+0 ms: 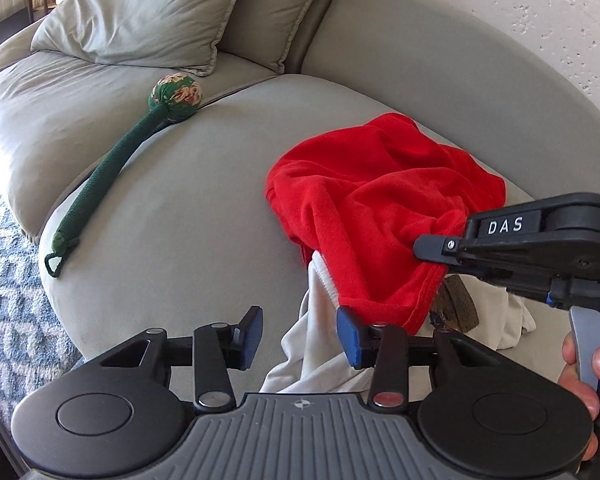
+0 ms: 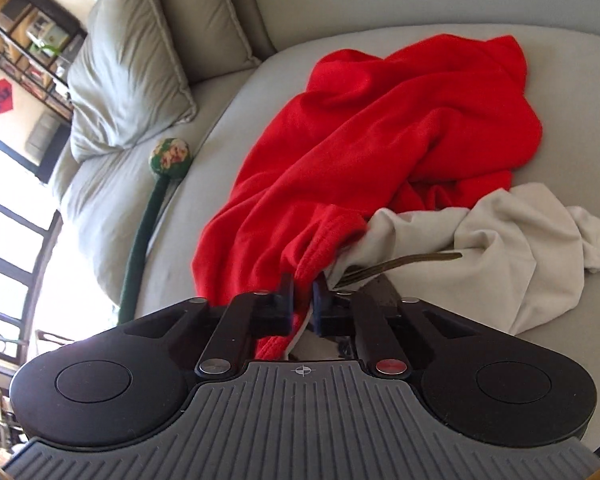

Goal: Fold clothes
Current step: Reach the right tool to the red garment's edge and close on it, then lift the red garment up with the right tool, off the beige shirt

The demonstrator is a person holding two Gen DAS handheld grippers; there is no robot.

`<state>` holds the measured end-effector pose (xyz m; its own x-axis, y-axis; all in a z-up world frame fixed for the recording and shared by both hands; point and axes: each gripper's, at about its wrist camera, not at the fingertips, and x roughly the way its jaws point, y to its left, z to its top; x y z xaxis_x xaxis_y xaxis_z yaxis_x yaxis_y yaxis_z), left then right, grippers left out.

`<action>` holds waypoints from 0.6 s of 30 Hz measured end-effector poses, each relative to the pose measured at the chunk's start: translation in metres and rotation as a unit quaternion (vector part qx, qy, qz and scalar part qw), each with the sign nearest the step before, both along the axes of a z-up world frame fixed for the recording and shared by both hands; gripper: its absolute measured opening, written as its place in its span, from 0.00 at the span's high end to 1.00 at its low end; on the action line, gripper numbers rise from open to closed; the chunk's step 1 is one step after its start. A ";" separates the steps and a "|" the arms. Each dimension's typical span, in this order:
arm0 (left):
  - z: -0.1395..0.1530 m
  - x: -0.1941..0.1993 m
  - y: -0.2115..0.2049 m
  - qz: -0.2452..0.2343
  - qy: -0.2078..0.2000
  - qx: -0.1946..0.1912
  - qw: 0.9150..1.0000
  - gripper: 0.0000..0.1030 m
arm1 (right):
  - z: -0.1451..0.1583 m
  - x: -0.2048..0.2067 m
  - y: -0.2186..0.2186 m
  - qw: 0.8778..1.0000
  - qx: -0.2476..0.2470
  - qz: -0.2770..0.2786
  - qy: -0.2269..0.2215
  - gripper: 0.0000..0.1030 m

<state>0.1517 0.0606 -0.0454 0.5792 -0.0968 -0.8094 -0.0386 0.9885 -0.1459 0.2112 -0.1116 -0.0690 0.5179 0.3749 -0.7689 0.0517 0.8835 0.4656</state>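
Observation:
A crumpled red garment (image 1: 380,208) lies on the grey sofa seat (image 1: 188,200), partly over a white garment (image 1: 320,360). My left gripper (image 1: 300,334) is open and empty, just in front of the red hem. My right gripper (image 1: 432,248) comes in from the right in the left wrist view and is shut on the red garment's edge. In the right wrist view the right gripper (image 2: 303,300) pinches the red garment's (image 2: 380,128) hem, with the white garment (image 2: 500,248) to the right.
A green padded stick with a floral ball head (image 1: 112,184) lies on the seat to the left; it also shows in the right wrist view (image 2: 156,200). Grey cushions (image 1: 148,12) lean on the sofa back. A patterned rug (image 1: 8,304) lies below on the left.

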 end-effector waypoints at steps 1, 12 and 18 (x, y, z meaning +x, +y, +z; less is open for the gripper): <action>0.004 0.000 0.000 -0.002 -0.005 -0.003 1.000 0.61 | 0.005 0.002 0.003 1.000 -0.009 0.003 -0.011 0.94; 0.091 -0.036 -0.029 -0.040 -0.114 0.031 0.992 0.57 | 0.173 -0.019 -0.007 0.969 -0.077 -0.007 -0.234 0.96; 0.148 -0.080 -0.058 -0.097 -0.183 -0.017 0.978 0.55 | 0.275 -0.074 -0.077 0.930 -0.068 -0.124 -0.340 0.96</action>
<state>0.0714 0.0028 0.1024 0.7979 -0.2571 -0.5452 0.2103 0.9664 -0.1480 0.1372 -0.1887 0.2060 0.9590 0.1016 -0.2644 -0.0026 0.9366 0.3505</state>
